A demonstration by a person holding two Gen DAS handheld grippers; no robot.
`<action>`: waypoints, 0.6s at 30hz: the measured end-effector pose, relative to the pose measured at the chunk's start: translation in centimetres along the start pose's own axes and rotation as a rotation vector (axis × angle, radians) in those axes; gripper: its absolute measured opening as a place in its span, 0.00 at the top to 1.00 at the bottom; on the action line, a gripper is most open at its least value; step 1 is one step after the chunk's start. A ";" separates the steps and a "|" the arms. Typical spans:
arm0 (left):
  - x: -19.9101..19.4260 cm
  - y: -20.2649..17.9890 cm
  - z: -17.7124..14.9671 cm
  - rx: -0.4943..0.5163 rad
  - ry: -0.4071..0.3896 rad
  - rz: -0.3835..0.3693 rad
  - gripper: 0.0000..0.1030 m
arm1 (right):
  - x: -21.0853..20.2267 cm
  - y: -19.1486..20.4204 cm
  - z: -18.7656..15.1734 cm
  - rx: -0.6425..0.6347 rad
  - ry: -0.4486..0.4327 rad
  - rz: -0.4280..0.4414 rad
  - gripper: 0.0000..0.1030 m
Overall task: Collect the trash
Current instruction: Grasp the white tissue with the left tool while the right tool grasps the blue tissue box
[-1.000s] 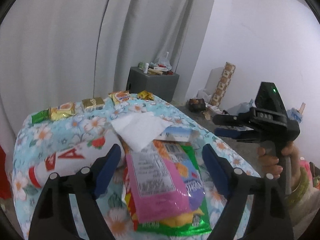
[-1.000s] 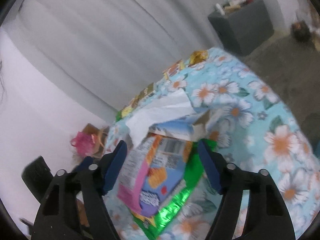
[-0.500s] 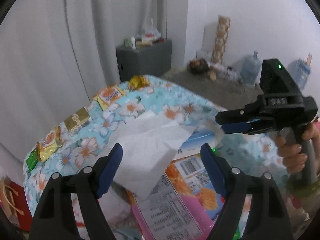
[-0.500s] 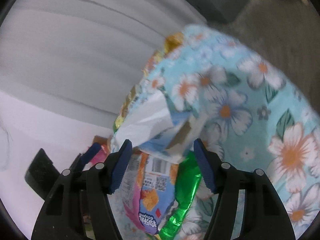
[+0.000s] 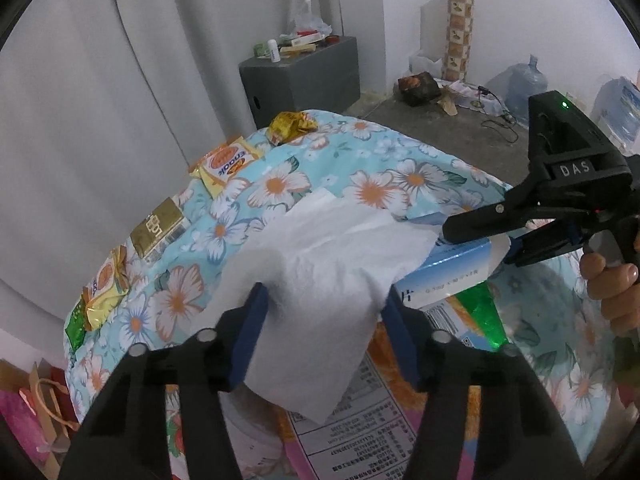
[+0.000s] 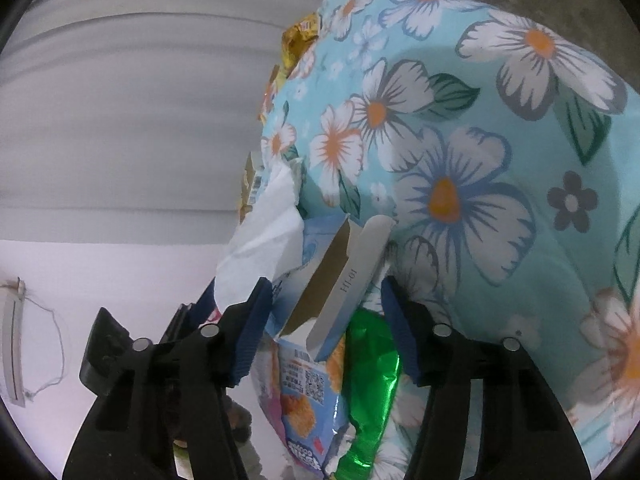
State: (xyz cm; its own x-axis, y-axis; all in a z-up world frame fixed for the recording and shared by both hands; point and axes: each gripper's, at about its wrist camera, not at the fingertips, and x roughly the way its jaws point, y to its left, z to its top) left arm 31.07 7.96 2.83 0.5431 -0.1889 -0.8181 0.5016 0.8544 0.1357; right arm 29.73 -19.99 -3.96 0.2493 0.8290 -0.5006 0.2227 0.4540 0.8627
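A white tissue lies on top of a pile of trash on the floral tablecloth. My left gripper is open with its blue pads on either side of the tissue. Under the tissue lie a blue-and-white carton, a pink snack bag and a green foil wrapper. My right gripper is open around the carton's open flap; it also shows in the left wrist view. The tissue is to the left of it.
Several small snack packets line the table's far edge, with a gold box among them. A grey cabinet stands behind the table. Water jugs and clutter sit on the floor at the right. Paper bags stand at the lower left.
Both grippers have moved in closer to the pile. The left pads now flank the tissue and the right pads flank the carton flap.
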 end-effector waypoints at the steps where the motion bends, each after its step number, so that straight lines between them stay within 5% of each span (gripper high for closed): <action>1: 0.0 0.1 0.0 -0.004 0.003 0.003 0.52 | 0.0 0.0 0.1 0.001 0.002 0.005 0.54; 15: -1.2 0.5 0.4 -0.043 -0.025 -0.019 0.93 | -1.0 -1.2 0.0 0.028 -0.020 0.078 0.63; 18: -1.7 0.9 0.6 -0.063 -0.050 -0.016 0.95 | -1.2 -1.5 0.0 0.037 -0.025 0.092 0.65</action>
State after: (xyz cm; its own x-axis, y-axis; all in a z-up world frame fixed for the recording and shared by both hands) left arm 30.98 8.81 4.67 0.5693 -0.2256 -0.7906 0.4679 0.8796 0.0860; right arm 29.06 -21.68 -4.65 0.2937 0.8578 -0.4218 0.2328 0.3638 0.9019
